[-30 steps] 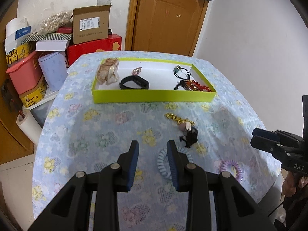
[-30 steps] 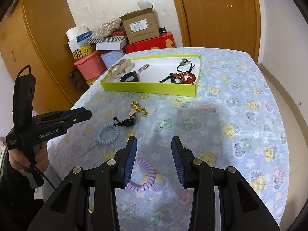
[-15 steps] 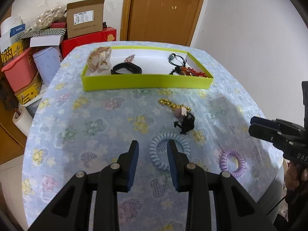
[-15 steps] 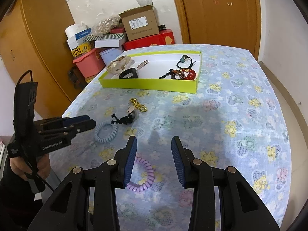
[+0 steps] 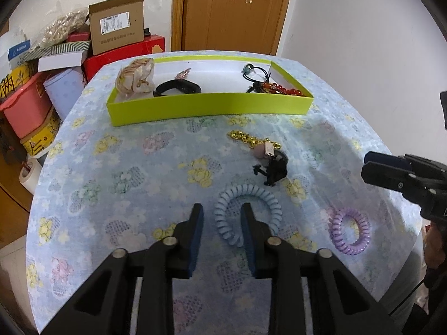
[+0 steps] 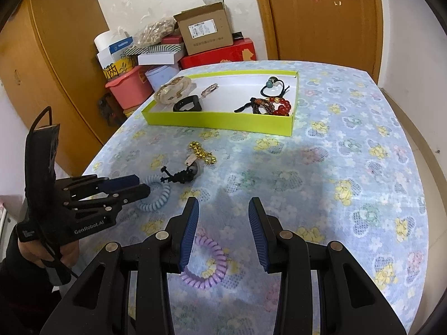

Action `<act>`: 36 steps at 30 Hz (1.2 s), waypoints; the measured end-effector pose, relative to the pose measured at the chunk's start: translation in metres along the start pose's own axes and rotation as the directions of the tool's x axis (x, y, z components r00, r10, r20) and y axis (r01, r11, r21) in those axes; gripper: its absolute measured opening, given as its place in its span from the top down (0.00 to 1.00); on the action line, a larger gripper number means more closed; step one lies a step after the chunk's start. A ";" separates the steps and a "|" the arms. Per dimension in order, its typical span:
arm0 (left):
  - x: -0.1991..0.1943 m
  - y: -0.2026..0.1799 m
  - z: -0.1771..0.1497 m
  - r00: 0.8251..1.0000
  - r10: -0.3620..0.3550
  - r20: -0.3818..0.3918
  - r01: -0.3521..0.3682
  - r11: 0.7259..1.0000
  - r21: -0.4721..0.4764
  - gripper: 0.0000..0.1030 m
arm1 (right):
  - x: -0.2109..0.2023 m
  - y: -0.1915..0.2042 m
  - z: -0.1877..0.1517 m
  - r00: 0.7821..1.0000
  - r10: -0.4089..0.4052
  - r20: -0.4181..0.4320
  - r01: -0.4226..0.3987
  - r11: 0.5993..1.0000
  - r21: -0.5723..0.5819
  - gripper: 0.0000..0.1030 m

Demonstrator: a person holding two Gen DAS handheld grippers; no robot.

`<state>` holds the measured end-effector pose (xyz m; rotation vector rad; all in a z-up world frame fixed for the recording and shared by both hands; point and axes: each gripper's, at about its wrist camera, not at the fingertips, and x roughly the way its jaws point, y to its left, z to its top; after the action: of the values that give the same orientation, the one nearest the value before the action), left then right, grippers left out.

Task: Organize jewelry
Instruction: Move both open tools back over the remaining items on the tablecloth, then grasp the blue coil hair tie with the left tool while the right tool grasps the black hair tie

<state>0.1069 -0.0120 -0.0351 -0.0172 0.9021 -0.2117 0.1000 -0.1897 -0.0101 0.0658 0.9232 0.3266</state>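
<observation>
A lime-green tray (image 5: 209, 107) (image 6: 223, 118) stands at the far side of the table and holds a black band (image 5: 178, 88), red beads (image 5: 282, 89) and other pieces. In front of it lie a gold chain (image 5: 245, 138) (image 6: 201, 150), a black clip (image 5: 273, 169) (image 6: 181, 176), a light blue spiral hair tie (image 5: 245, 215) (image 6: 156, 195) and a purple spiral hair tie (image 5: 349, 230) (image 6: 206, 262). My left gripper (image 5: 222, 234) is open, its jaws on either side of the blue tie's left part. My right gripper (image 6: 223, 234) is open just above the purple tie.
Cardboard, red and white boxes (image 5: 117, 30) and a pink bin (image 5: 25, 106) are stacked beyond the table's far left. A wooden door (image 5: 232, 11) is behind. The flowered tablecloth (image 6: 349, 167) covers the table, whose edge drops off on the right.
My left gripper has moved forward and down until its jaws straddle the blue hair tie. My right gripper has lowered slightly toward the purple tie.
</observation>
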 end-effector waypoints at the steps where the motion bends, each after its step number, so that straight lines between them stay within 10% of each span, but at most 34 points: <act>1: 0.000 -0.001 0.000 1.000 0.015 0.003 -0.015 1.000 0.008 0.83 | 0.001 0.000 0.001 1.000 0.000 -0.001 0.000 1.000 0.000 0.63; 36: -0.014 0.054 -0.007 0.998 0.021 0.064 -0.013 0.992 -0.125 0.91 | 0.084 0.028 0.038 0.994 0.064 -0.092 -0.063 0.998 0.012 0.71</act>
<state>0.1022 0.0440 -0.0342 -0.1317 0.8489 -0.1375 0.1698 -0.1344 -0.0465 0.0888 1.0156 0.3868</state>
